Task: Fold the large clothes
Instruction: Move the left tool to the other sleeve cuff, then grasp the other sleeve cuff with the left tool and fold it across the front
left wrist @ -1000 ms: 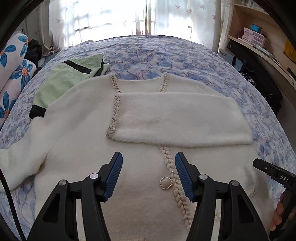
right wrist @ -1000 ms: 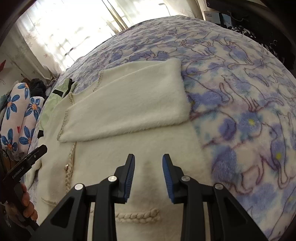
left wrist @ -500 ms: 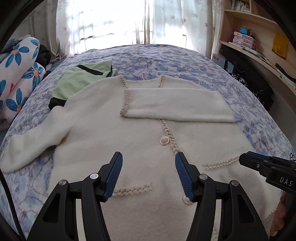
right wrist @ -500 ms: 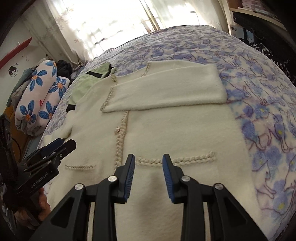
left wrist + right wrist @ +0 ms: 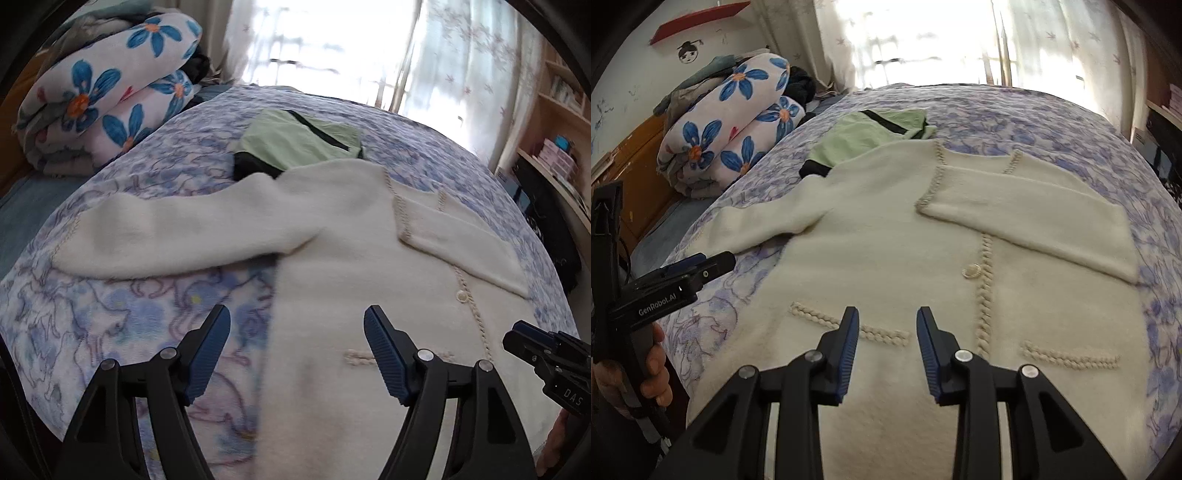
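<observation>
A large cream knit cardigan [image 5: 351, 258] [image 5: 886, 236] with braided trim lies flat on the bed. Its right sleeve [image 5: 1034, 218] is folded across the chest; its left sleeve [image 5: 166, 236] stretches out to the left. My left gripper [image 5: 297, 350] is open and empty, above the cardigan's lower left edge. It also shows in the right wrist view [image 5: 698, 267]. My right gripper [image 5: 886, 347] is open and empty over the hem, between the two braided pocket trims. It also shows at the right edge of the left wrist view [image 5: 546, 354].
A folded green garment [image 5: 295, 142] [image 5: 864, 136] lies beyond the cardigan's left shoulder. Rolled floral bedding [image 5: 107, 96] [image 5: 731, 122] is stacked at the far left. The blue patterned bedspread [image 5: 110, 325] covers the bed. Shelves [image 5: 554, 147] stand on the right.
Both grippers have pulled back toward the hem. The left gripper has swung left, bringing the outstretched left sleeve and the bedding into its view.
</observation>
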A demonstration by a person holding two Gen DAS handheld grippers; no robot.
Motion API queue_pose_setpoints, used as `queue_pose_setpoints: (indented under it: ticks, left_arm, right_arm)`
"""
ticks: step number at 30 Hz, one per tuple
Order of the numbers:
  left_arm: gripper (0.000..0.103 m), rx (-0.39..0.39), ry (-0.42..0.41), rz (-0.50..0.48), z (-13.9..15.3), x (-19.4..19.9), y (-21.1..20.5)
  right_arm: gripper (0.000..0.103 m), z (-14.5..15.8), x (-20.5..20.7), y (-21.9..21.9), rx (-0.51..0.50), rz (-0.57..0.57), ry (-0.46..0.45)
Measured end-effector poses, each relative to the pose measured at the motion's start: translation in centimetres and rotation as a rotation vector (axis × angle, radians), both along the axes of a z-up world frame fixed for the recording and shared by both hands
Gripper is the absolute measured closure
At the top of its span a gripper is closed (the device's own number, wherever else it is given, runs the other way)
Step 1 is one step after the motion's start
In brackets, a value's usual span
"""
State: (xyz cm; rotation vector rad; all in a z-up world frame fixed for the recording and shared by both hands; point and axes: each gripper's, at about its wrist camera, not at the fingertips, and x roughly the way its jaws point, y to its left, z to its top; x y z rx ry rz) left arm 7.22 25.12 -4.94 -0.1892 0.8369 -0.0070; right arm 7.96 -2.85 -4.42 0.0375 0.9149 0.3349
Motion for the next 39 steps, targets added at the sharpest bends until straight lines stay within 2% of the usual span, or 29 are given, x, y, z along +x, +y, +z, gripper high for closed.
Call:
queue_pose_setpoints:
  ticks: [5,12,17,19,20,21,22,23,24,25,26,28,30,33,35,39]
  left_arm:
    - [0.03,-0.124,0.035,0.138,-3.1,1.4,10.3]
    - [0.03,-0.294,0.03,0.37,-8.1,3.3,22.7]
    - [0.03,-0.436,0.036,0.463,-11.8,4.9,27.8]
    - [0.031,-0.452,0.006,0.479,-12.2,5.5,28.7]
    - [0.034,-0.435,-0.003,0.486,-12.2,5.9,28.8]
    - [0.05,-0.413,-0.004,0.502,-12.4,6.3,29.0]
    - [0.074,-0.398,-0.003,0.514,-12.6,6.8,29.1]
    - [0.087,-0.397,0.0,0.517,-12.9,7.2,29.3]
    - [0.096,-0.434,-0.002,0.508,-13.2,7.4,29.6]
    - [0.097,-0.447,-0.012,0.518,-13.1,7.5,29.8]
    - [0.097,-0.426,-0.024,0.528,-12.5,7.5,29.4]
    - [0.098,-0.326,-0.046,0.529,-10.4,7.7,27.7]
    - [0.098,-0.226,-0.104,0.498,-7.0,8.1,25.1]
    - [0.098,-0.163,-0.215,0.372,-1.3,8.7,20.0]
    - [0.098,-0.129,-0.261,0.277,2.0,9.8,15.6]
    - [0.097,-0.116,-0.308,0.06,6.0,11.3,5.7]
  right_arm:
    - [0.067,-0.9,2.7,5.2,0.0,0.066,0.012]
    - [0.066,-2.7,5.7,11.3,0.013,0.115,0.041]
    - [0.066,-3.8,6.5,14.5,-0.011,0.156,0.056]
    - [0.066,-4.4,6.7,15.4,-0.029,0.169,0.067]
    - [0.066,-4.7,6.8,15.8,-0.034,0.17,0.074]
    - [0.066,-4.9,7.0,15.9,-0.033,0.173,0.083]
    - [0.066,-5.2,7.1,16.1,-0.032,0.173,0.092]
    - [0.066,-5.3,7.2,16.0,-0.03,0.171,0.097]
    - [0.066,-5.4,7.2,16.0,-0.026,0.169,0.1]
    - [0.066,-5.4,7.2,15.8,-0.02,0.167,0.102]
    - [0.066,-5.3,7.2,15.6,-0.017,0.166,0.1]
    - [0.066,-5.2,7.0,14.9,-0.013,0.158,0.095]
    - [0.066,-5.1,7.0,13.9,-0.007,0.141,0.092]
    - [0.066,-4.7,7.0,11.9,0.026,0.108,0.089]
    - [0.066,-4.2,6.9,10.0,0.056,0.076,0.079]
    - [0.066,-2.9,6.4,5.4,0.107,0.004,0.039]
